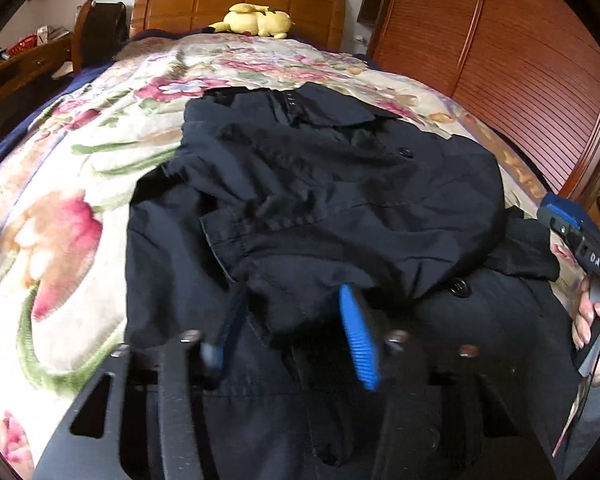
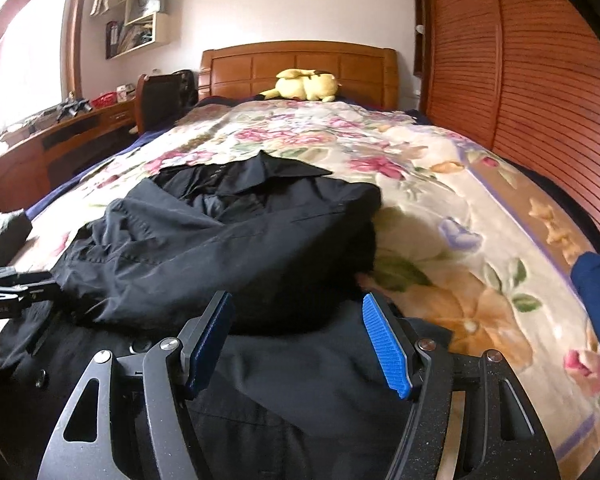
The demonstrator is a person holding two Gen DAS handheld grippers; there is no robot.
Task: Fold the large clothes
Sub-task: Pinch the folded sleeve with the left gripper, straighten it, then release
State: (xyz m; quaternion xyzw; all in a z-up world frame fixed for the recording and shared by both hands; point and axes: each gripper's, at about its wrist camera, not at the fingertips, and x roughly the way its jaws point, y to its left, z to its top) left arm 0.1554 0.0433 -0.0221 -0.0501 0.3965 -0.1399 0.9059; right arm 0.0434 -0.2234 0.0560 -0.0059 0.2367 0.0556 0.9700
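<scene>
Nearest the left wrist camera, the left gripper [image 1: 290, 320] reaches into the near edge of a folded layer of the black coat [image 1: 320, 184]. Its blue-padded fingers [image 1: 358, 340] stand part-way spread with dark cloth between them; whether they pinch it, the blur hides. The coat lies on the near half of the bed [image 1: 80, 168], over a floral blanket [image 2: 440, 200], collar toward the far headboard [image 2: 300, 64] and its upper part folded back over the lower. In the right wrist view, the right gripper [image 2: 298, 338] hangs over the near right part of the coat, fingers [image 2: 388, 344] spread wide with nothing between them. A hand [image 1: 590, 320] holds it at the right edge of the left view. A yellow plush toy [image 2: 306, 86] rests by the headboard, with a slatted wooden wardrobe [image 2: 520, 80] along the right.
</scene>
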